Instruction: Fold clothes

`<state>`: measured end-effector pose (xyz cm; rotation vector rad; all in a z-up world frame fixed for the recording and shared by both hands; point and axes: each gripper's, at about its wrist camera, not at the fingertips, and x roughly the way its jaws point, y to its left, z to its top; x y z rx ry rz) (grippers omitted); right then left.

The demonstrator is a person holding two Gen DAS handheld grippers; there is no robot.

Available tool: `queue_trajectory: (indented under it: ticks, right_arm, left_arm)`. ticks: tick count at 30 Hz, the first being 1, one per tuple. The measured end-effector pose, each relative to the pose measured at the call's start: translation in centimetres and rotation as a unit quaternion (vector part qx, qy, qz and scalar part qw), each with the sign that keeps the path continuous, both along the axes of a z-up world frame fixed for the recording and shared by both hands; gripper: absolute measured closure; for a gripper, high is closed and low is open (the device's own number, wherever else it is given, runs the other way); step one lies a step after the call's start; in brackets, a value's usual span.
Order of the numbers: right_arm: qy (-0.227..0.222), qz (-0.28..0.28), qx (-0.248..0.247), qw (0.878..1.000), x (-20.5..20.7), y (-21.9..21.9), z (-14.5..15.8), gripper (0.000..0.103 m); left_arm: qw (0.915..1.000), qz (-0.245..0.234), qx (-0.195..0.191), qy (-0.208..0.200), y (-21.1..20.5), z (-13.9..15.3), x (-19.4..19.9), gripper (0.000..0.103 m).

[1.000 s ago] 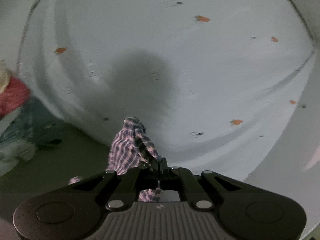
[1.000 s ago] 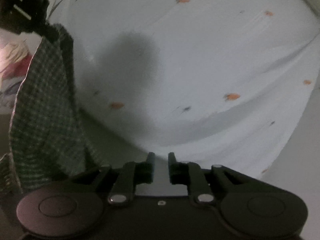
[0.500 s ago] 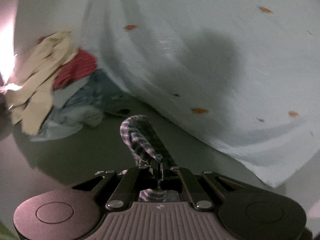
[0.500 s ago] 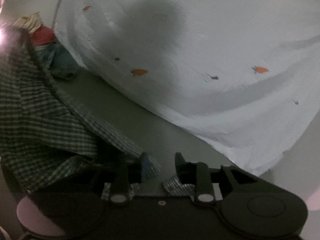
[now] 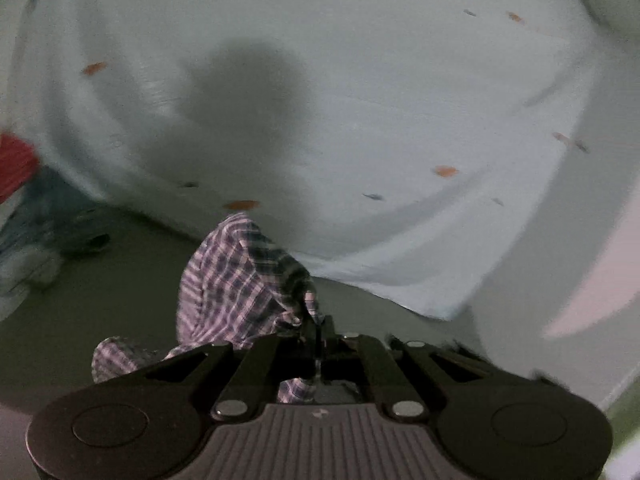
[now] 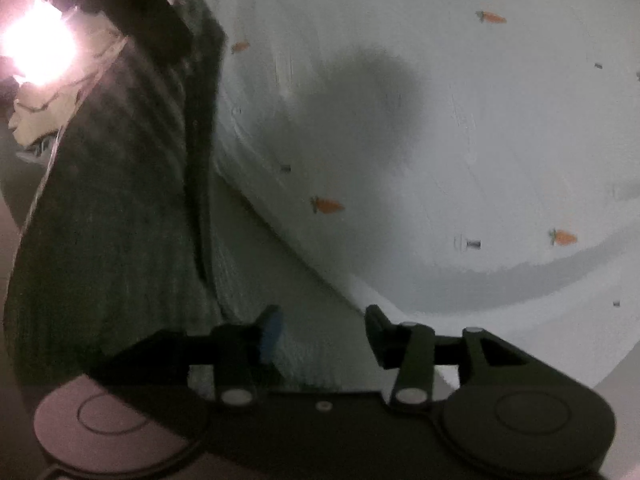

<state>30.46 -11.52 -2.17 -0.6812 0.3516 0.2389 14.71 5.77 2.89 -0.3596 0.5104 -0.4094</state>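
Note:
A plaid garment (image 5: 236, 280) bunches up in front of my left gripper (image 5: 317, 330), which is shut on a fold of it. In the right wrist view the same garment (image 6: 120, 220) hangs dark and long at the left, from the left gripper (image 6: 148, 12) at the top left. My right gripper (image 6: 324, 330) is low beside the garment's lower edge. Its jaws are opening, and a strip of the cloth seems to lie under the gap, with neither pad pressing on it.
A pale blue sheet with small carrot prints (image 5: 380, 100) fills the background, also the sheet (image 6: 460, 128) in the right view. A pile of clothes (image 5: 24, 200) lies at the left on a dull grey-green surface (image 5: 100, 300). A bright light (image 6: 36, 48) glares top left.
The right gripper's jaws have spread wider apart. The left view swung left and then back right, leaving the clothes pile at its edge. The garment now hangs taller in the right view.

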Motion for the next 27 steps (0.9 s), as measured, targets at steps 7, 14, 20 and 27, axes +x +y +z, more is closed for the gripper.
queue_trajectory:
  ticks: [7,14,20,27]
  right_arm:
    - [-0.003,0.087,0.046,0.995,2.5,-0.4,2.4,0.053]
    - [0.015,0.192,0.000,0.981,5.3,1.3,1.5,0.058]
    - [-0.006,0.148,-0.015,0.989,8.6,2.4,1.2,0.101]
    - [-0.127,0.041,-0.021,0.991,10.8,0.3,5.6,0.103]
  left_arm:
    - [0.9979,-0.062,0.019,-0.007,-2.3,-0.2,-1.4,0.102]
    - [0.9965,-0.073,0.037,-0.015,-2.9,-0.2,-3.0,0.102]
    - [0.9987,-0.042,0.022,-0.019,-1.5,-0.3,-4.0,0.102]
    - [0.9994,-0.005,0.033,-0.012,-0.1,-1.0,-3.8,0.099]
